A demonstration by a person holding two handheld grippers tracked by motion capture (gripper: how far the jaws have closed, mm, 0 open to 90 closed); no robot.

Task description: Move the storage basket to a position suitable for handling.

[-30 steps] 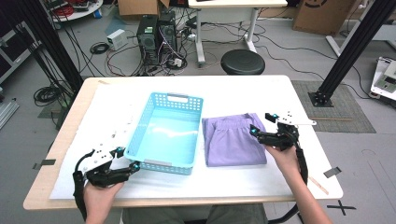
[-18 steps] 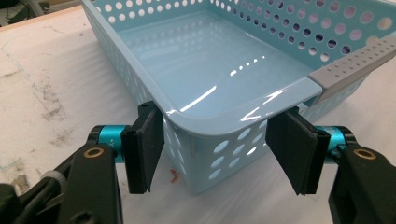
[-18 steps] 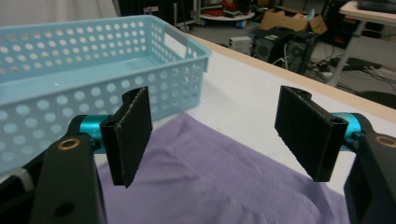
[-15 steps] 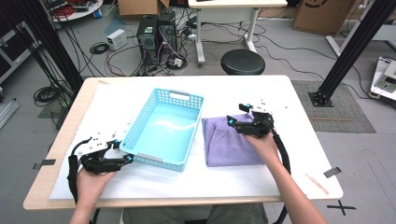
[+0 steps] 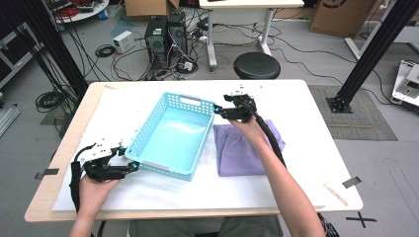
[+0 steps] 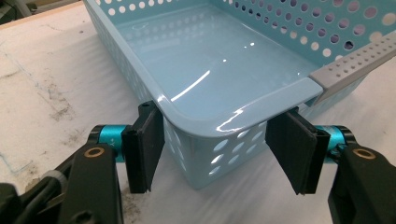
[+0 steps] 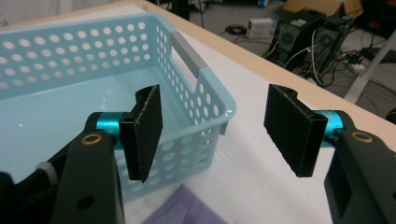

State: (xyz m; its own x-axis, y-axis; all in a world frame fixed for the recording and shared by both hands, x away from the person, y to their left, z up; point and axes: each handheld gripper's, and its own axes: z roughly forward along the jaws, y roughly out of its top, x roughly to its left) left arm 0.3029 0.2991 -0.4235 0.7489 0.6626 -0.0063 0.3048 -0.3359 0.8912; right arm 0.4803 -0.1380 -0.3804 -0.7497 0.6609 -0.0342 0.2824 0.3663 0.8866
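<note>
A light blue perforated basket (image 5: 148,123) stands in the middle of the table, and nothing lies in it. My left gripper (image 5: 129,164) is at its near left corner. In the left gripper view that gripper (image 6: 217,144) is open and straddles the rounded corner of the basket (image 6: 289,28). My right gripper (image 5: 216,109) is at the far right corner. Its jaws have just been closing. In the right gripper view it (image 7: 215,130) is open, with the basket's corner (image 7: 224,112) between the pads and untouched. A folded purple cloth (image 5: 237,153) lies right of the basket, under my right forearm.
A white sheet covers the wooden table (image 5: 316,98). A thin wooden stick (image 5: 336,194) and a strip of tape (image 5: 351,181) lie near the front right edge. A black stool (image 5: 256,64) and computer cases (image 5: 165,34) stand on the floor beyond the table.
My right gripper has moved left and away, from the cloth's right side to the basket's far right corner. My left gripper has shifted right to the near left corner.
</note>
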